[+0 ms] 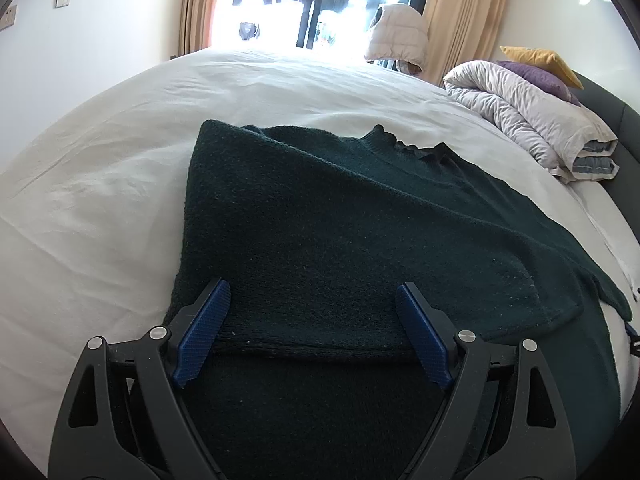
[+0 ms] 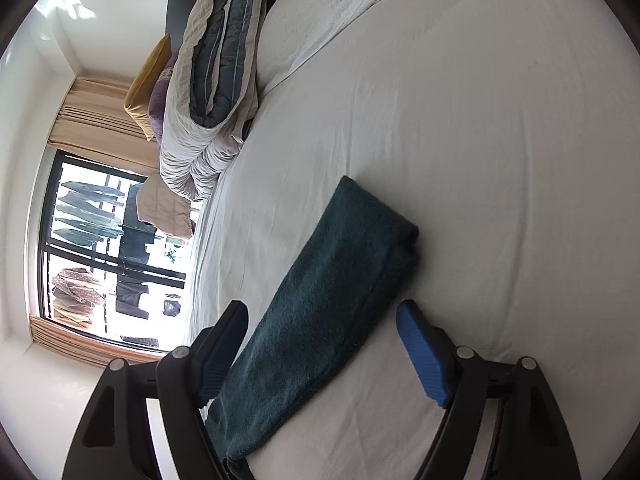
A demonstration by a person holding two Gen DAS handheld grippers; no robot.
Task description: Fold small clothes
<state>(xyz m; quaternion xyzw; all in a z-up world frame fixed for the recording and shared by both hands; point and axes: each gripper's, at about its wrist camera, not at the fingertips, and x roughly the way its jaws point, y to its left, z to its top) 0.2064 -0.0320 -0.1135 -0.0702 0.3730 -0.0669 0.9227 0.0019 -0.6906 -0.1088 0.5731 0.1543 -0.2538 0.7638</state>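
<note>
sweater (image 1: pixel 320 216): dark green, flat on white bed sheet (image 1: pixel 120 168), part folded over
l gripper (image 1: pixel 312 308): jaws spread wide over hem, grasping nothing
r gripper (image 2: pixel 322 320): released, sleeve (image 2: pixel 320 312) between fingers
nearby: rolled duvet (image 1: pixel 532 120) w/ purple + yellow cushions (image 1: pixel 540 62) far right, well apart

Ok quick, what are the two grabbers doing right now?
Left gripper: open, holding nothing, fingers either side of the green sweater.
Right gripper: open, holding nothing, over the sweater's sleeve.

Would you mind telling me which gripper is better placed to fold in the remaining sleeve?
Probably right: the right gripper is open straddling the sleeve; the left gripper is open over the sweater body.
</note>
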